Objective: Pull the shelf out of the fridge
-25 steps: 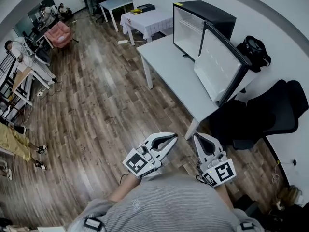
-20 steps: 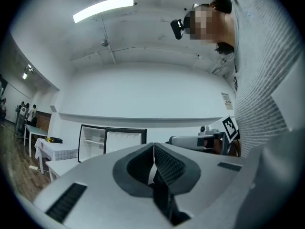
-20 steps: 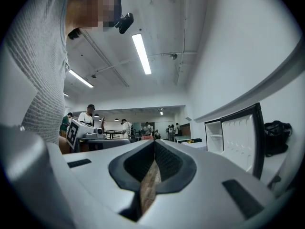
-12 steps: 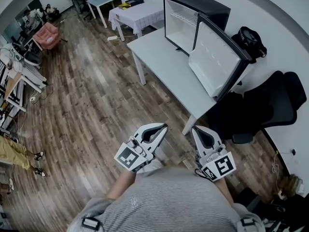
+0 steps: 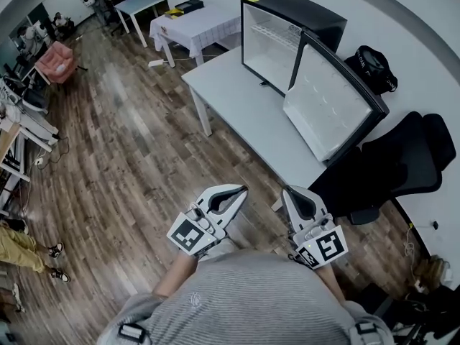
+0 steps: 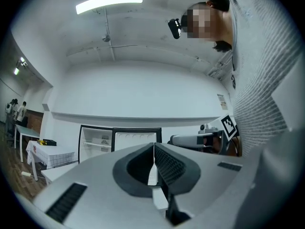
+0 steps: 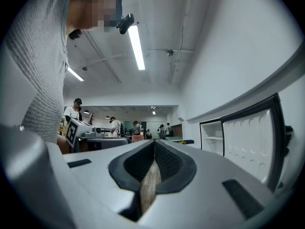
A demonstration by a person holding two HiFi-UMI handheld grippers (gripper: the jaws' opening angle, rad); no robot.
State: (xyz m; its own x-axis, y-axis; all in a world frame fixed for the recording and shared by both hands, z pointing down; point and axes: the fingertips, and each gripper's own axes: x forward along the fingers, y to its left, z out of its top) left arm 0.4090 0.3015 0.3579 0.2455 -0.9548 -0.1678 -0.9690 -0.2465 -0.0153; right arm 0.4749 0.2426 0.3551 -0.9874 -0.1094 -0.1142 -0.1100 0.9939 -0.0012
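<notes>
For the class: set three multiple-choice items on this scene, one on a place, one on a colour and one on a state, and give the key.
1. Where does the fridge stand?
A. in a wall cupboard
B. on the table
C. on a trolley

2. What colour is the fridge's outer casing?
A. black
B. red
C. yellow

3. How is the fridge's door?
A. shut
B. open
C. taken off

Key:
1 B: the head view shows it sitting on the tabletop.
2 A: a dark shell frames the white inside.
3 B: the door is swung out, so the inside shows.
</notes>
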